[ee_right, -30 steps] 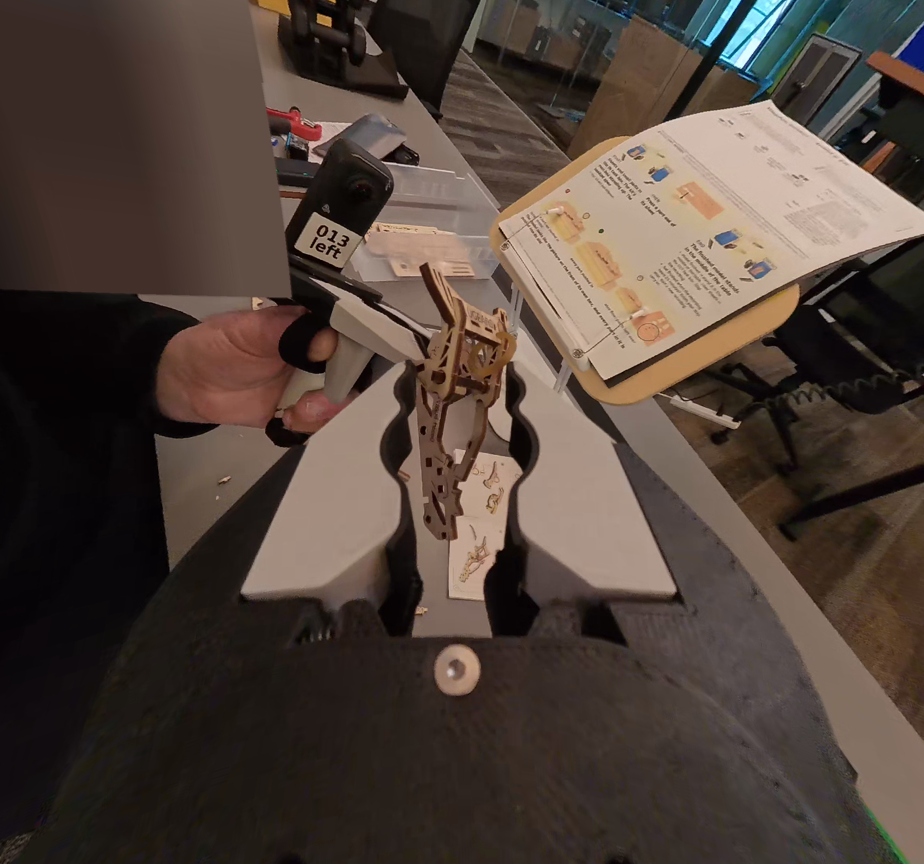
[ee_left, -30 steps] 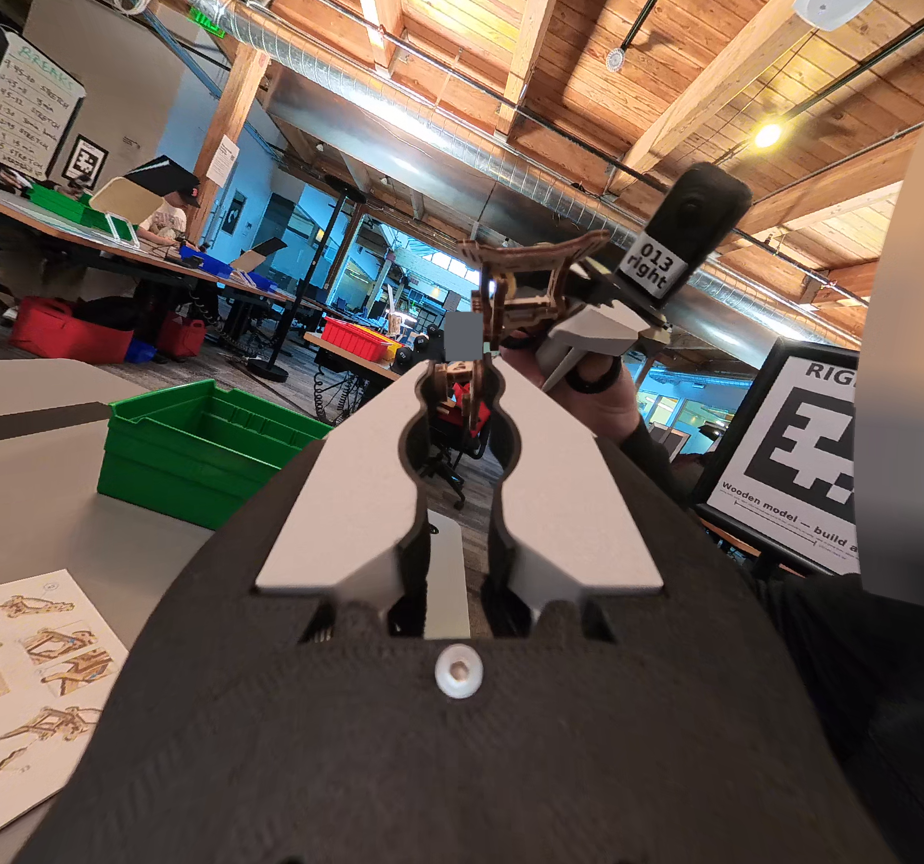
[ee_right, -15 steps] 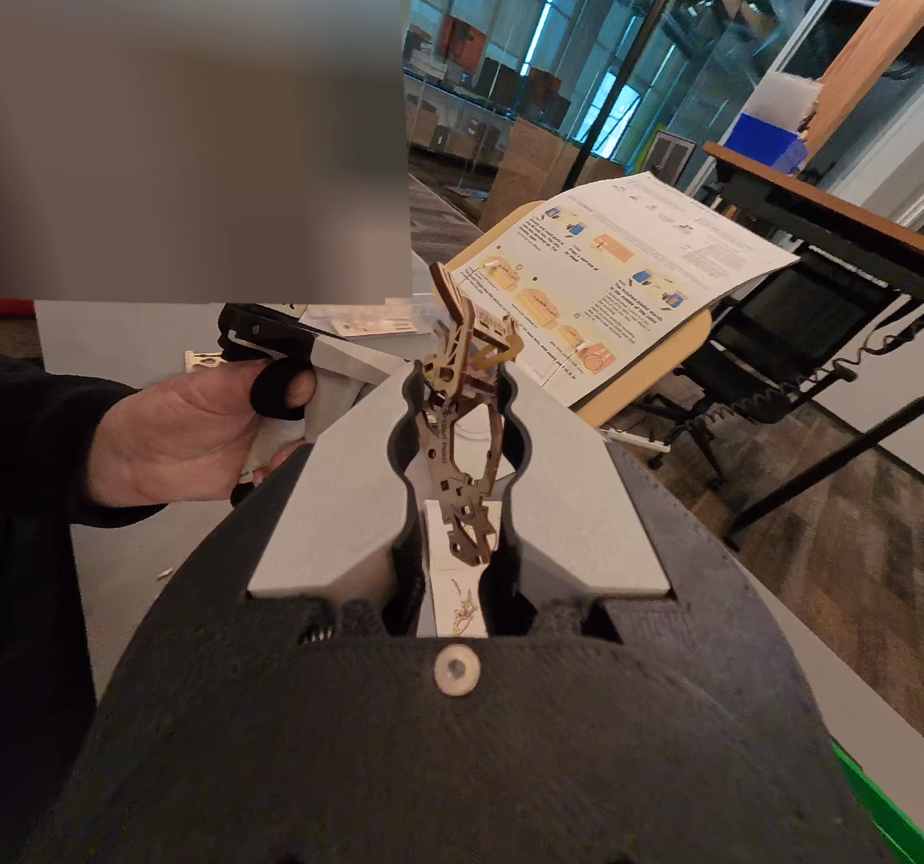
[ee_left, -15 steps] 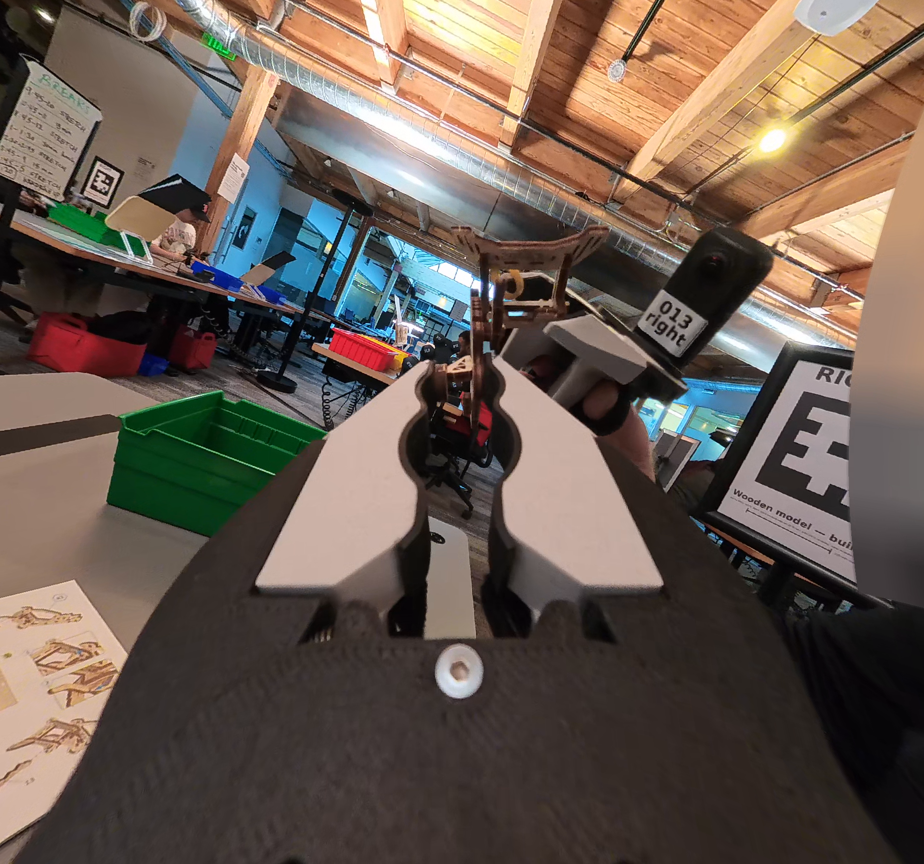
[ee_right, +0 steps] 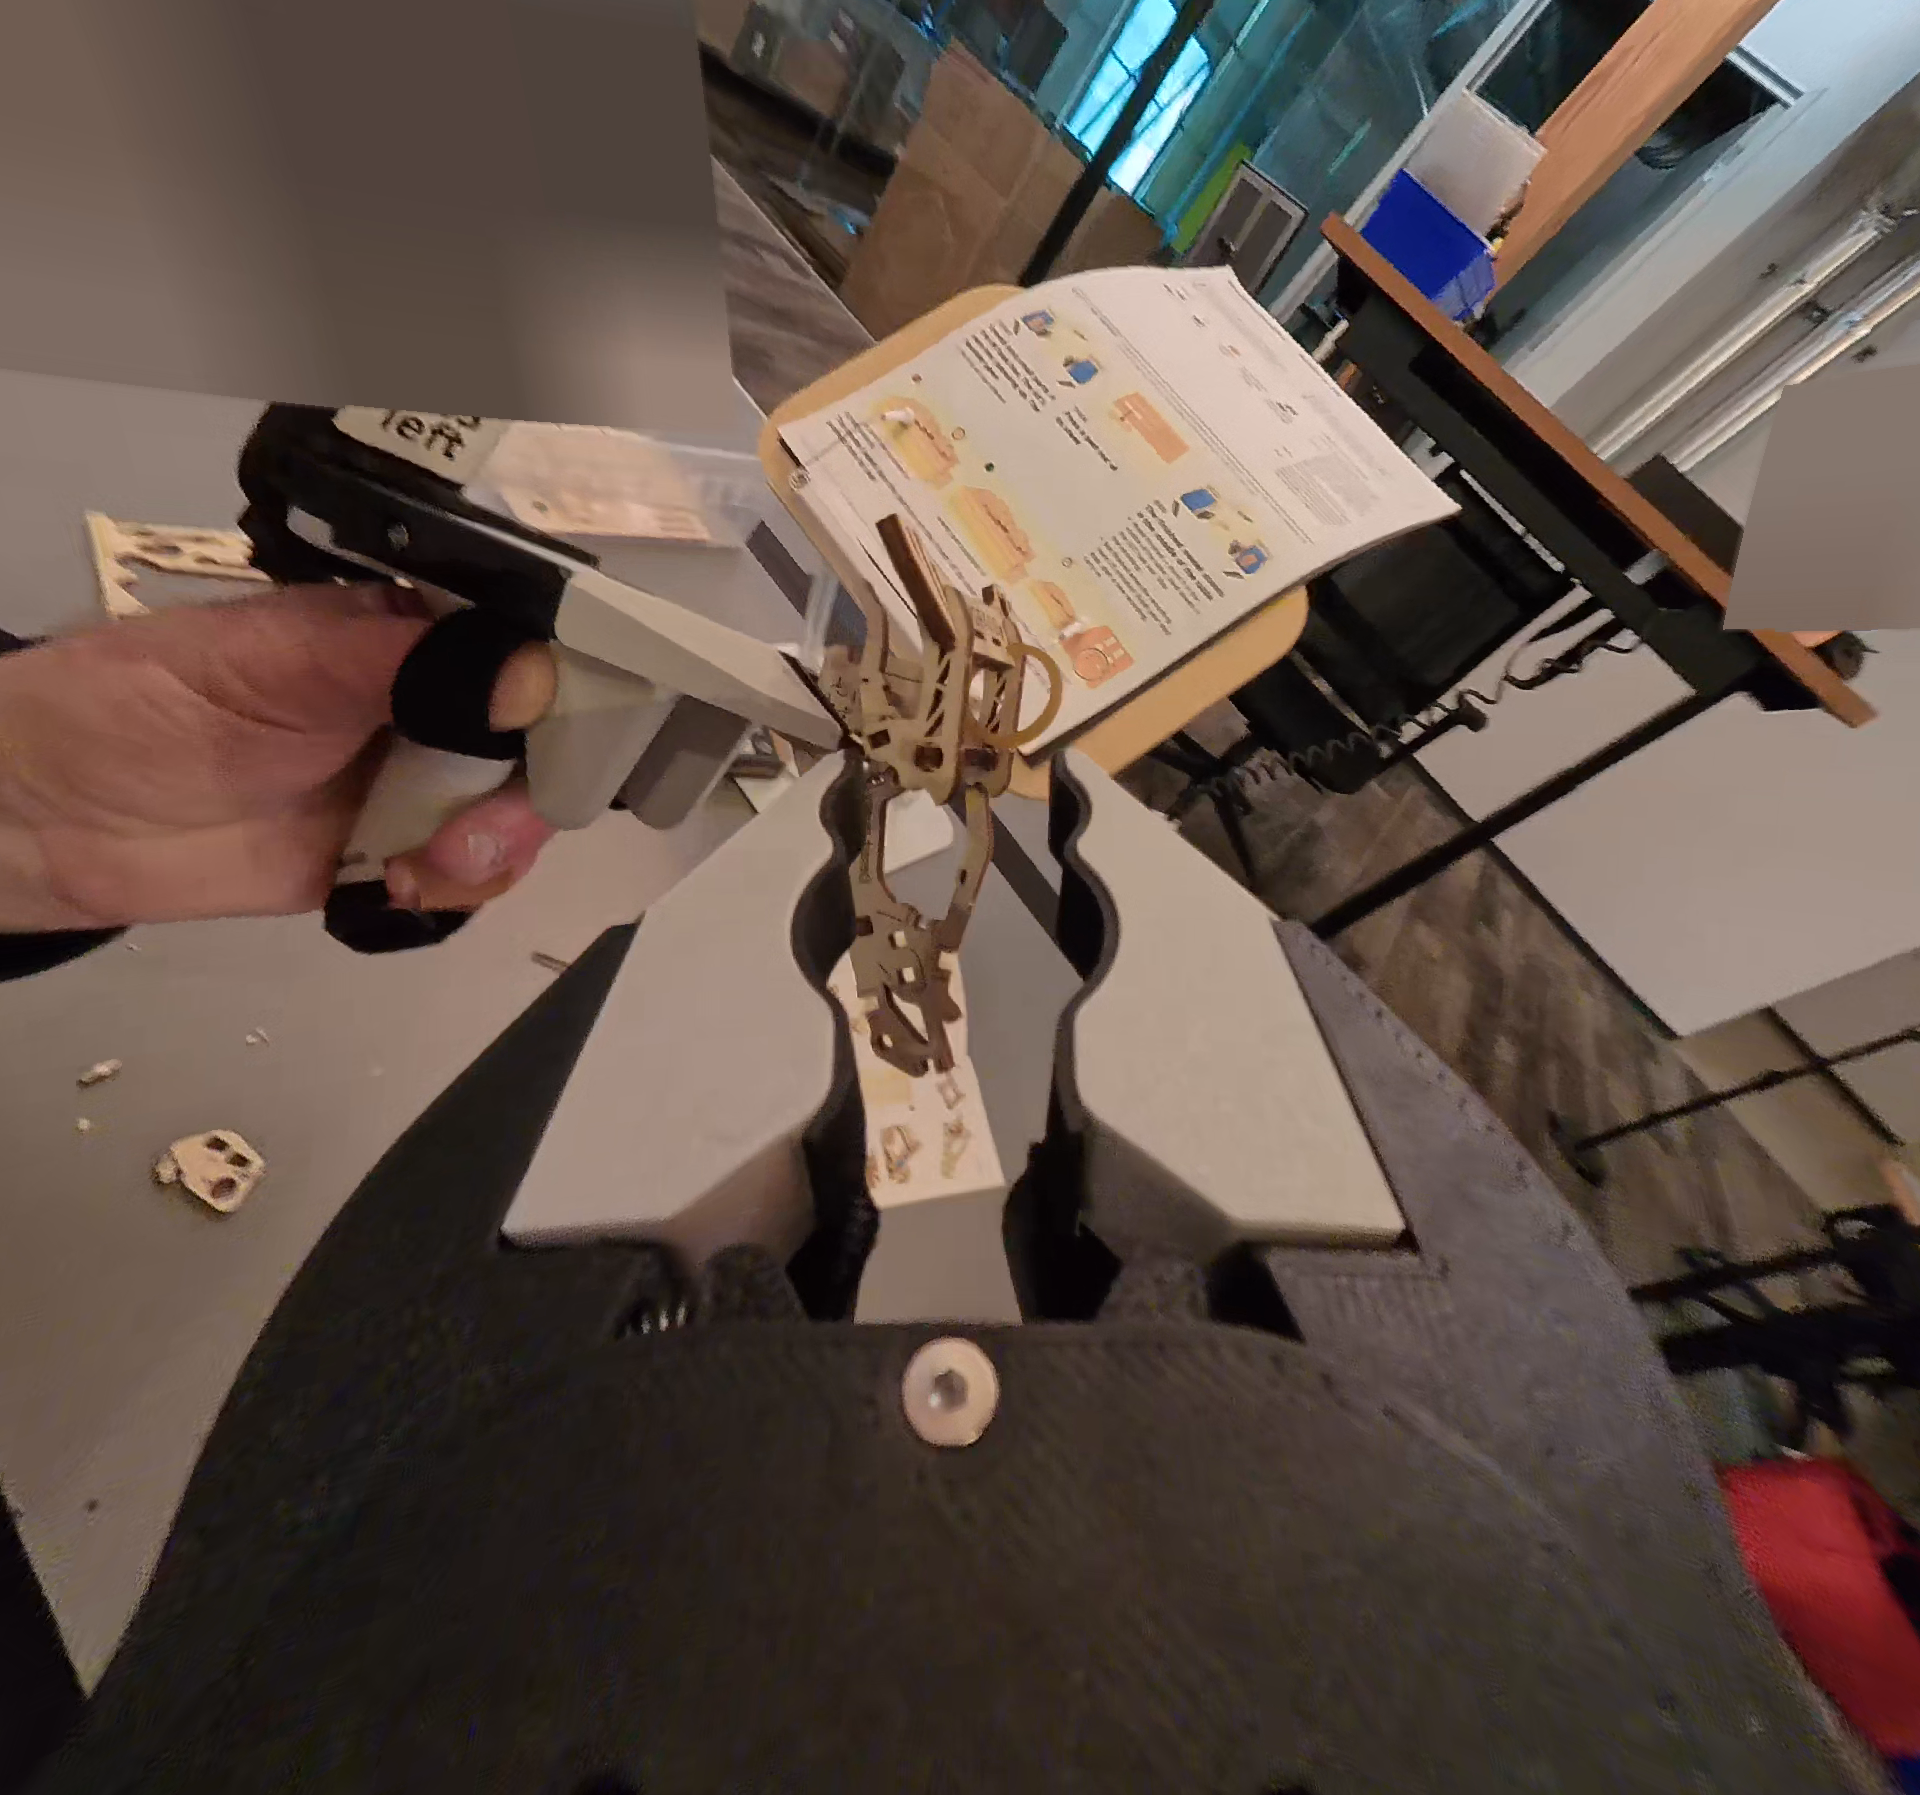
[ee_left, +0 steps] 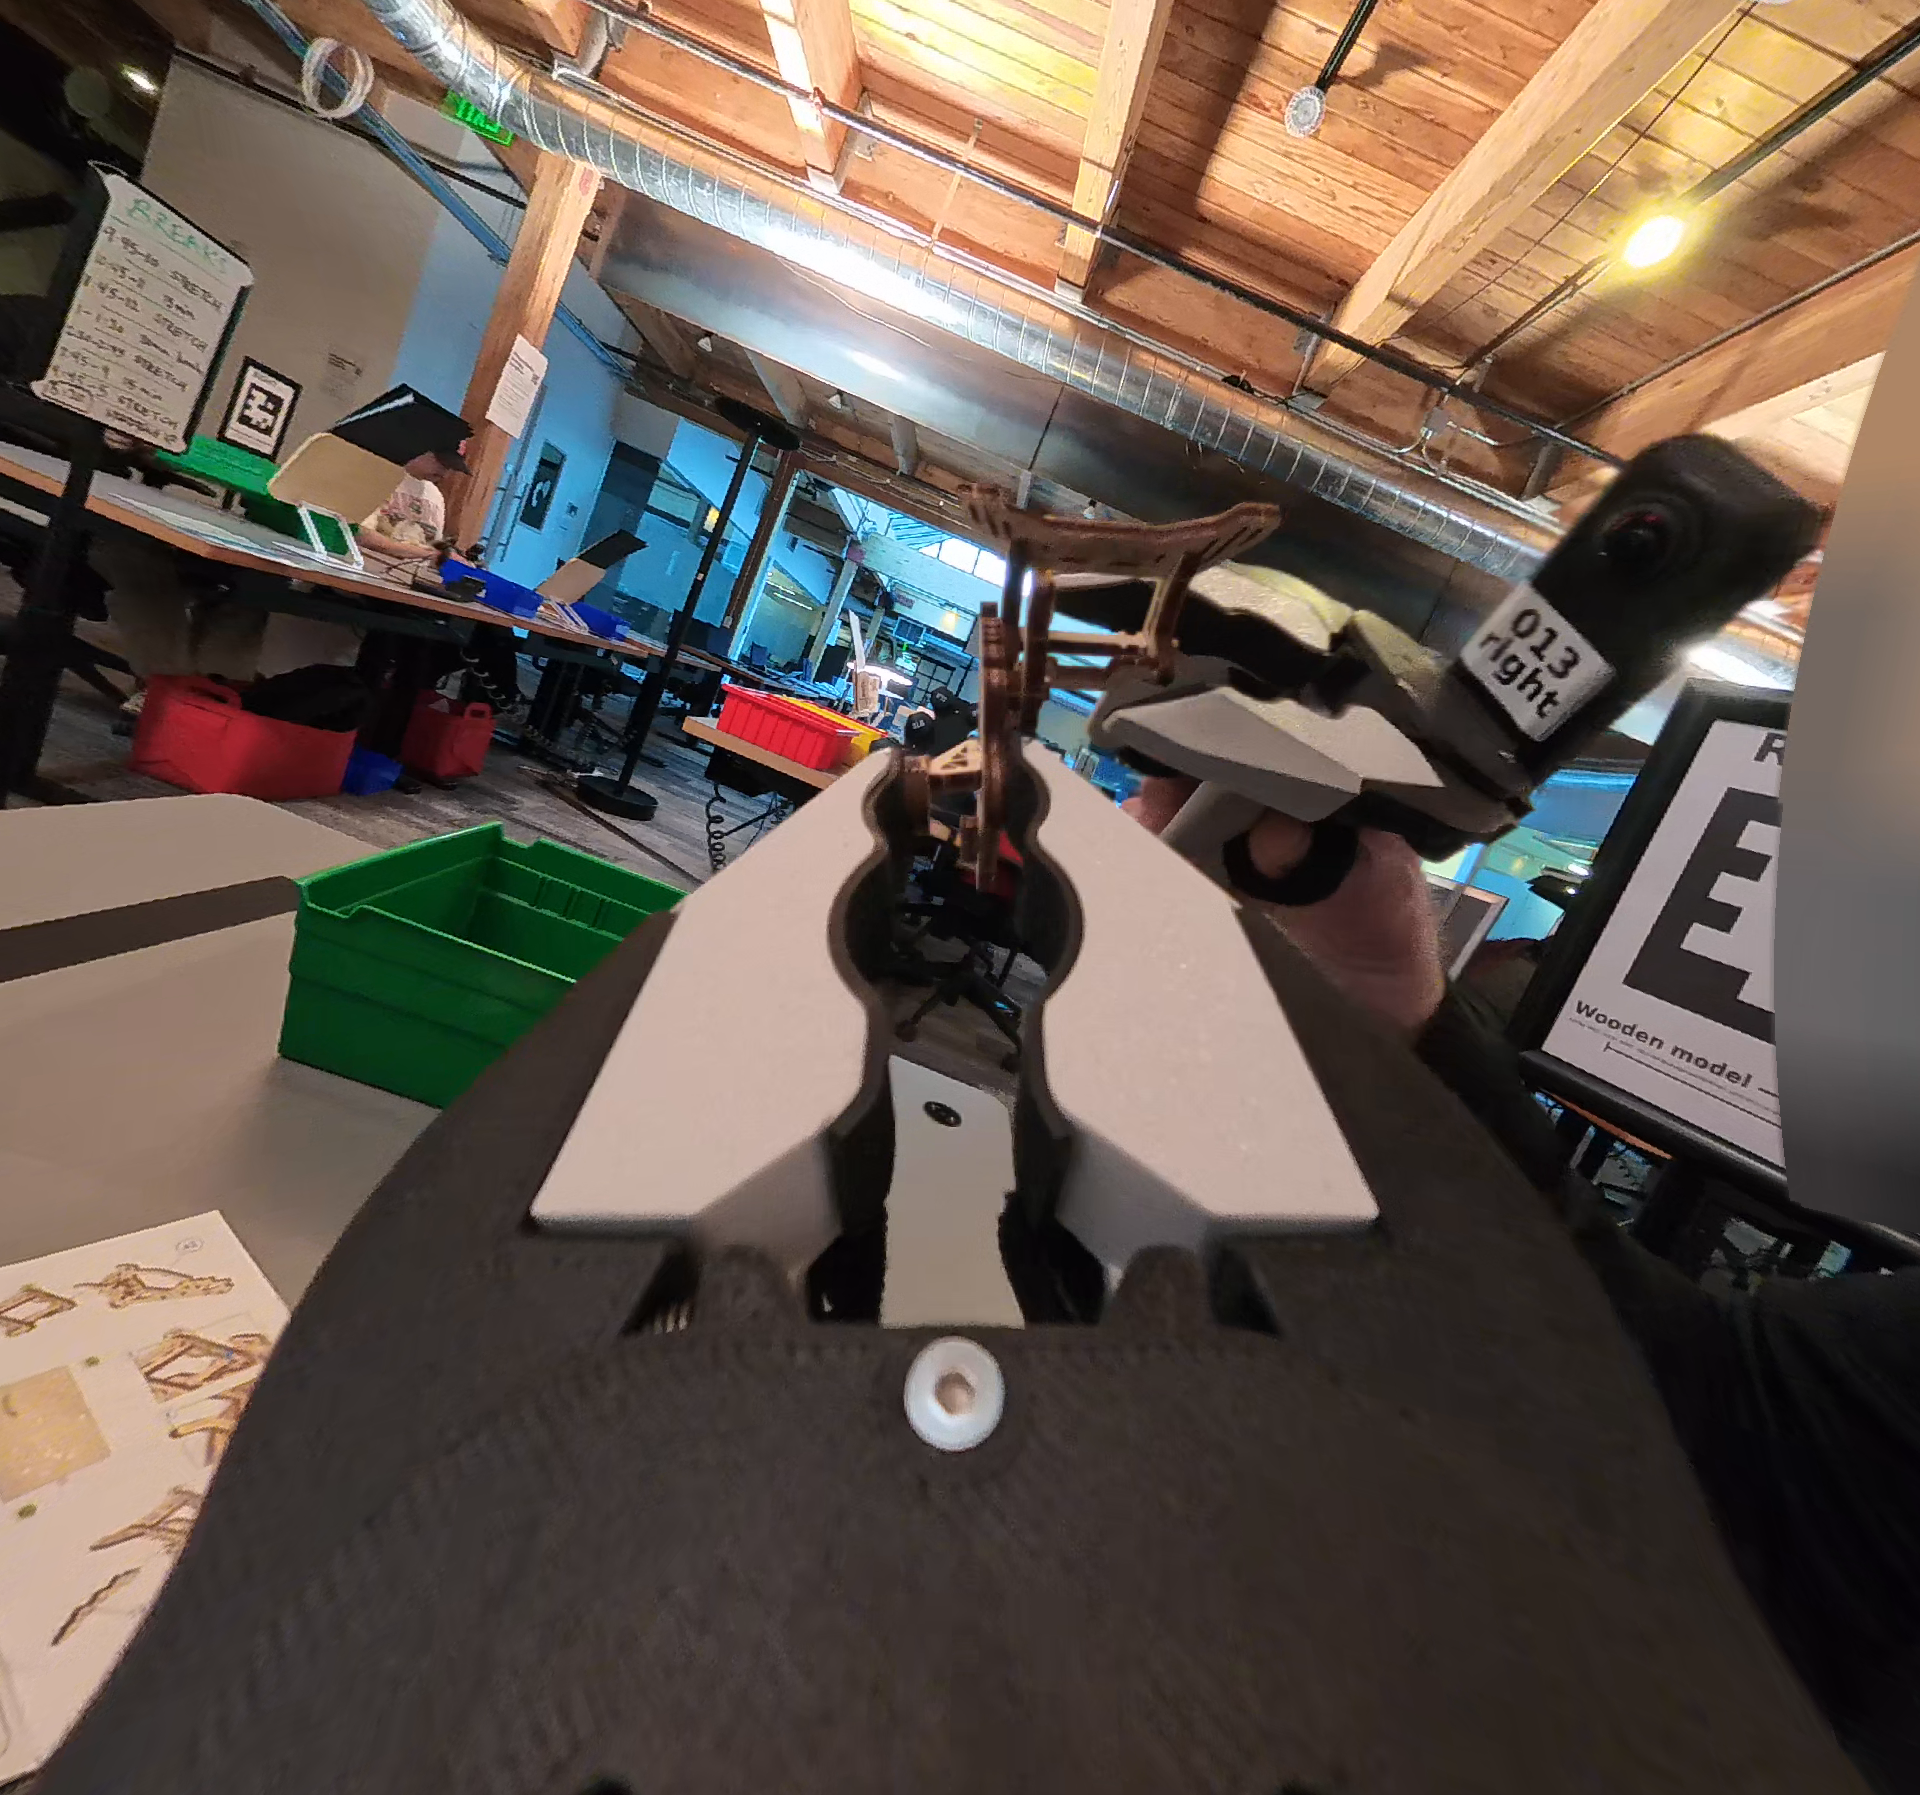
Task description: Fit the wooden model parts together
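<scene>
The wooden model (ee_right: 925, 758), a part-built frame of thin laser-cut pieces, is held in the air above the table (ee_right: 312, 1070), between the two grippers. The left gripper (ee_left: 961, 779) is closed on the model's lower edge at the fingertips; in the right wrist view its tips pinch the model from the side. The right gripper (ee_right: 940, 779) has a visible gap between its fingers: the model's long legs hang down inside that gap, and the fingertips appear to bear on the model's upper section, though firm clamping cannot be confirmed. This two-point hold likely steadies the frame so that a joint can be pressed home without bending the thin wood. An instruction sheet on a stand (ee_right: 1101, 488) faces the work for reference. Loose wooden offcuts (ee_right: 213, 1169) lie on the table. A green bin (ee_left: 457, 956) stands farther off.
</scene>
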{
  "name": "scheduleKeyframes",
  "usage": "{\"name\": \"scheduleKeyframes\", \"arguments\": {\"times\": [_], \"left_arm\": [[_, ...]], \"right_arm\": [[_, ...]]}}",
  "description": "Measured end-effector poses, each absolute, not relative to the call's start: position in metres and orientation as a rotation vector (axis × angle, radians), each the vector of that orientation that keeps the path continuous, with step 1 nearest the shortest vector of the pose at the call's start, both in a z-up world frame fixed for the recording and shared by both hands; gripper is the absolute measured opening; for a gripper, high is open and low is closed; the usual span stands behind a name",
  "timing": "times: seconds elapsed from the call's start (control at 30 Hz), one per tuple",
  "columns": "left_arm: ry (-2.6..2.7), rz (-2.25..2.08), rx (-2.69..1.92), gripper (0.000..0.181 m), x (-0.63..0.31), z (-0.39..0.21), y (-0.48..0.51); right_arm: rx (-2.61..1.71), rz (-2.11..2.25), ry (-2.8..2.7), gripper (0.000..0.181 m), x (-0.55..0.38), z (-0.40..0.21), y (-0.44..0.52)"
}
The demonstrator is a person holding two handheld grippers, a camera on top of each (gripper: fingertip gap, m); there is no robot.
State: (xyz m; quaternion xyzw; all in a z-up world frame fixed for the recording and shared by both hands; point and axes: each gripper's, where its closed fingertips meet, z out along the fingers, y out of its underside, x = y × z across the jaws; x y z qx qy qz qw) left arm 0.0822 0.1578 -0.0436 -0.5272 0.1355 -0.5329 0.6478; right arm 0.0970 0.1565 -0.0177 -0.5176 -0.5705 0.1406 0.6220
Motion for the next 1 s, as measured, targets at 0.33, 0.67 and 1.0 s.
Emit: {"name": "scheduleKeyframes", "arguments": {"times": [0.33,0.67,1.0], "left_arm": [[0.33,-1.118,-1.212,0.016,0.082,-0.043,0.158],[0.307,-1.104,-1.193,0.015,0.077,-0.036,0.16],[0.295,-1.046,-1.18,0.015,0.072,-0.032,0.166]], "right_arm": [[-1.196,0.128,-1.326,0.015,0.097,-0.016,0.151],[-1.239,0.297,-1.093,0.014,0.092,-0.008,0.156],[-1.233,0.261,-1.0,0.014,0.083,-0.003,0.162]]}}
